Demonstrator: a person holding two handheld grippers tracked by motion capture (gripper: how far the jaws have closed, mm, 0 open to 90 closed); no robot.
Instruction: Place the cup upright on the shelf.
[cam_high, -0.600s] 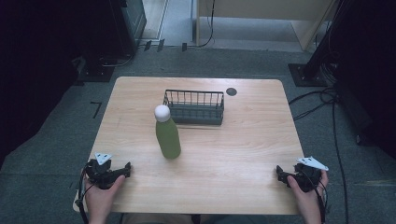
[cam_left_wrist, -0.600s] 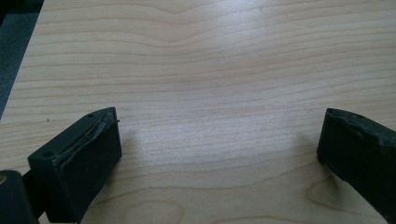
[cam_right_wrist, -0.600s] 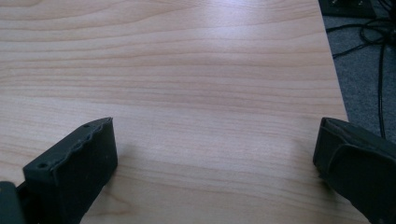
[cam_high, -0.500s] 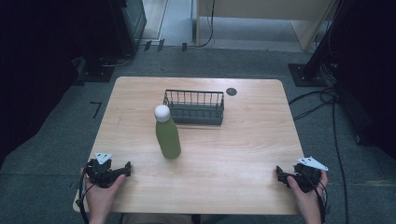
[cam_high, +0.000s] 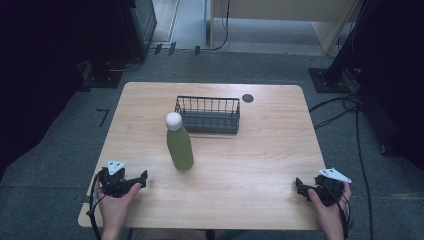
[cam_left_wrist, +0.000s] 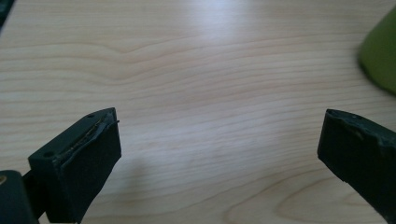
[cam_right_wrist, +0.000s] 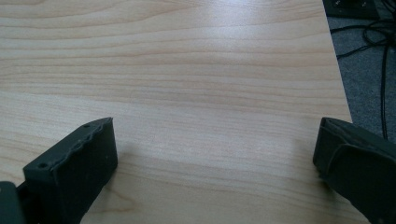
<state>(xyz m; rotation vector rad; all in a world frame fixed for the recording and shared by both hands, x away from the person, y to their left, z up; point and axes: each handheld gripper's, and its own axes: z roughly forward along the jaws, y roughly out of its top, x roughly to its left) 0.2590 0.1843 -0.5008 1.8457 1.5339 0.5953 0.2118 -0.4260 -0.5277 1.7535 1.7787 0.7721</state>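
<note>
Left gripper: the left gripper (cam_high: 142, 176) is sitting low at the near left corner of the table (cam_high: 270, 150), held in the person's left hand (cam_high: 116, 202); its jaws are standing wide apart, with nothing but bare wood showing between them in the left gripper view (cam_left_wrist: 215, 158)

Right gripper: the right gripper (cam_high: 298, 185) is resting at the near right corner, held in the right hand (cam_high: 329, 210); its jaws are likewise gaping wide over plain tabletop (cam_right_wrist: 215, 163), gripping nothing; the table's right edge and the grey floor are running just beyond its right-hand jaw

Bottle: the green bottle (cam_high: 179, 145) with the white cap (cam_high: 173, 120) is standing upright near the middle of the table, a little left of centre; it is standing ahead of the left gripper and to its right, near but not touching; a slice of its green body is peeking in at the upper right of the left gripper view (cam_left_wrist: 380, 56), outside the jaws' gap; it is standing well apart from the right gripper

Basket: the dark wire basket (cam_high: 207, 115) is sitting just behind the bottle and slightly to its right, toward the far edge

Far edge: a small dark round disc (cam_high: 247, 98) is lying beside the basket's far right corner
</note>
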